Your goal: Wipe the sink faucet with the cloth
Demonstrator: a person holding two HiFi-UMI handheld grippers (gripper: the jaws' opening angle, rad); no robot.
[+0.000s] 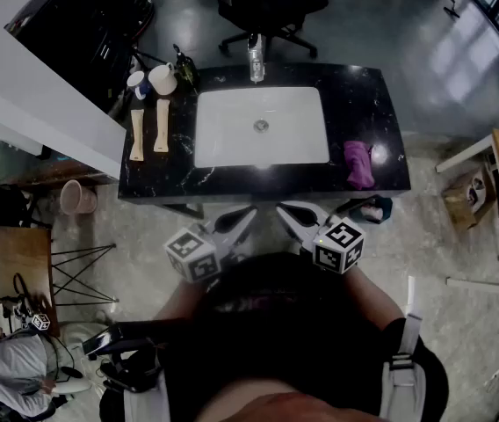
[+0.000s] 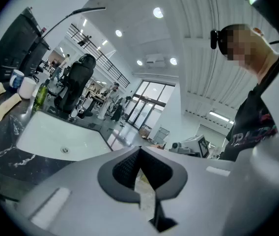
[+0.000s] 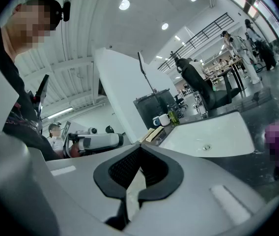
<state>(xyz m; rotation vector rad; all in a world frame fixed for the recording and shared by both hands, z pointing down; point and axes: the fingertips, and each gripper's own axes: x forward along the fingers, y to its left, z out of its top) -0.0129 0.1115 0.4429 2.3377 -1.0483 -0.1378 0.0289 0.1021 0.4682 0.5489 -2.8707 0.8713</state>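
Black marbled desk [image 1: 381,104] ahead, white sink [image 1: 223,130] sunk in its middle. Chrome faucet [image 1: 256,58] upright at the middle of the sink's far rim, close to the desk's back edge; seen almost end-on from above, so spout direction not readable. Purple cloth [image 1: 358,163] crumpled on the stone just right of the sink, near the front edge and short of the right edge, long axis running front to back. Bare stone all round it, plus a narrow bare strip between sink and front edge. Left end more crowded: two wooden sticks [image 1: 148,130] lying front to back, cups [image 1: 153,81] behind them at the back corner. Office chair [image 1: 267,7] beyond the back edge. Left claw [image 1: 249,213] and right claw [image 1: 281,207] both over the floor [image 1: 460,315], just short of the front edge, tips angled toward each other and toward the sink, well apart from cloth and faucet. Both clenched tight, pads meeting, gripping nothing.
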